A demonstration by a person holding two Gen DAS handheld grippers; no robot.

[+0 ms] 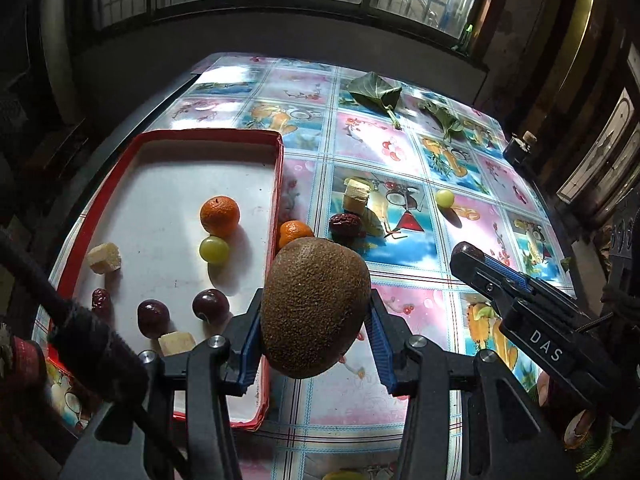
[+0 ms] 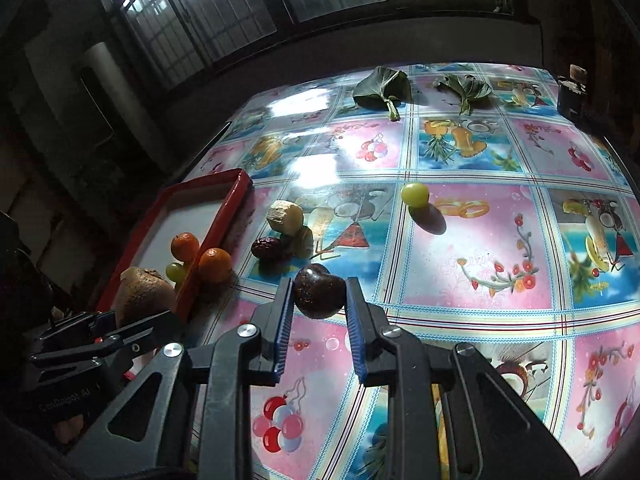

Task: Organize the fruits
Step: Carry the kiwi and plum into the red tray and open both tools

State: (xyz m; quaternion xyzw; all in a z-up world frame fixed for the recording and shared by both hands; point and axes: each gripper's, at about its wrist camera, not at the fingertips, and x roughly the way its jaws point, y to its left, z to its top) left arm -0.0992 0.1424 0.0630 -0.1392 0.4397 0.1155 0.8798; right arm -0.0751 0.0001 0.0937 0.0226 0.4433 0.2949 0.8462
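Left gripper (image 1: 316, 312) clamped on a brown kiwi (image 1: 314, 306), lower centre of frame, over the red tray's (image 1: 276, 184) right rim. Right gripper (image 2: 319, 294) pinching a dark plum (image 2: 319, 291), centre frame, above the patterned desk (image 2: 480, 240).

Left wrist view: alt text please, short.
Left tongs grip a fuzzy brown kiwi beside a red-rimmed white tray holding an orange, a green grape, dark plums and pale chunks, on a fruit-print tablecloth.
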